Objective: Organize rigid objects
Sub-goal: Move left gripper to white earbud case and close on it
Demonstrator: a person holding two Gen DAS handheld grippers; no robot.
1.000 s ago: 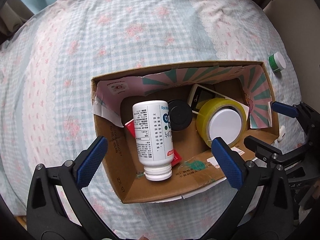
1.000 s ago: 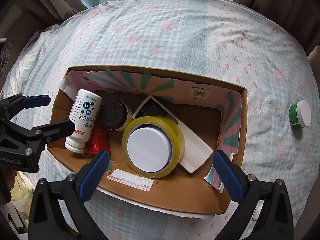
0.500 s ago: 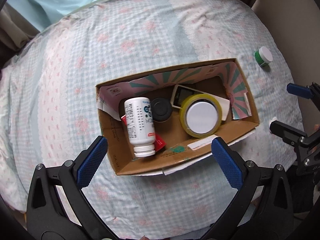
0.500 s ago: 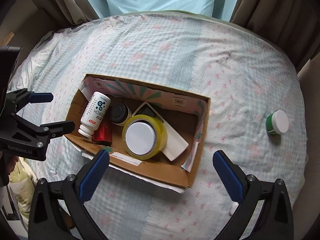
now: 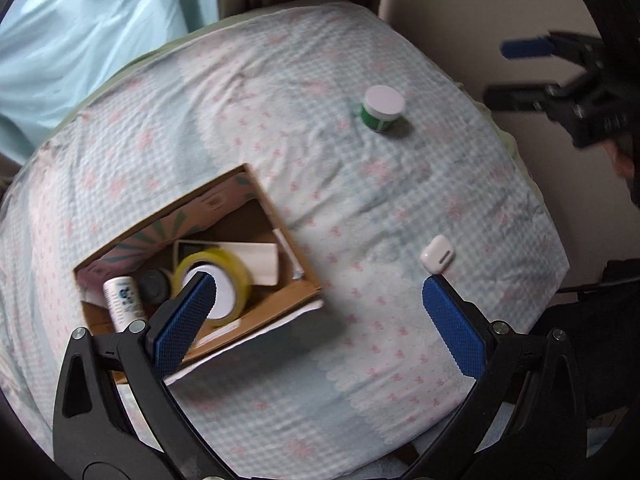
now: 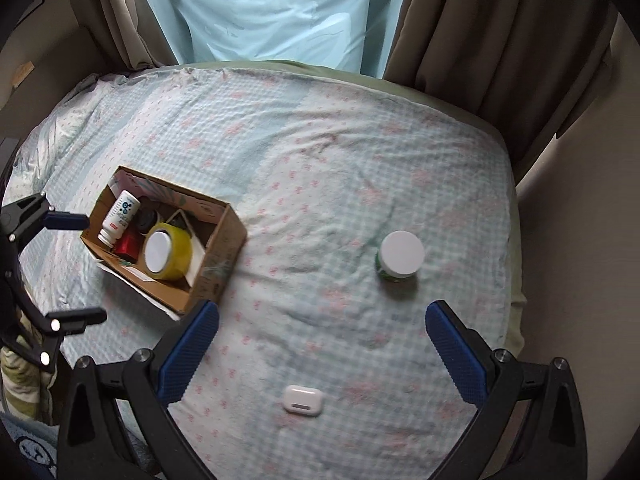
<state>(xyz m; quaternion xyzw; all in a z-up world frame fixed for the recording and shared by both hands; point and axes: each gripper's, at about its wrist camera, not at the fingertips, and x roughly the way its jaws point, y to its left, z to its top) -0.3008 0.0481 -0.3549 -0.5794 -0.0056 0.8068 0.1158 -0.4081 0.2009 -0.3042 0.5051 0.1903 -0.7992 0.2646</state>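
A cardboard box [image 6: 218, 246] [image 5: 304, 298] lies on the bed. It holds a white bottle [image 6: 120, 216] [image 5: 122, 298], a yellow tape roll [image 6: 170, 250] [image 5: 224, 276], a black round lid [image 5: 154, 284], a red item [image 6: 128, 244] and a white flat device [image 5: 256, 258]. A green jar with a white lid [image 6: 400, 256] [image 5: 382, 108] and a white earbud case [image 6: 302, 400] [image 5: 437, 258] lie loose on the sheet. My left gripper [image 5: 320, 328] is open and empty, high above the bed. My right gripper [image 6: 320, 352] is open and empty, above the sheet between jar and case.
The bed has a blue checked sheet with pink flowers [image 6: 320, 160]. Brown curtains [image 6: 480, 40] and a pale blue window covering [image 6: 272, 12] stand behind it. A beige wall [image 5: 460, 32] runs along the bed's right side. The bed edge falls away at the front.
Both grippers have pulled up and back from the box. The left view has swung right, so the jar and earbud case now show. Both stay open and empty.
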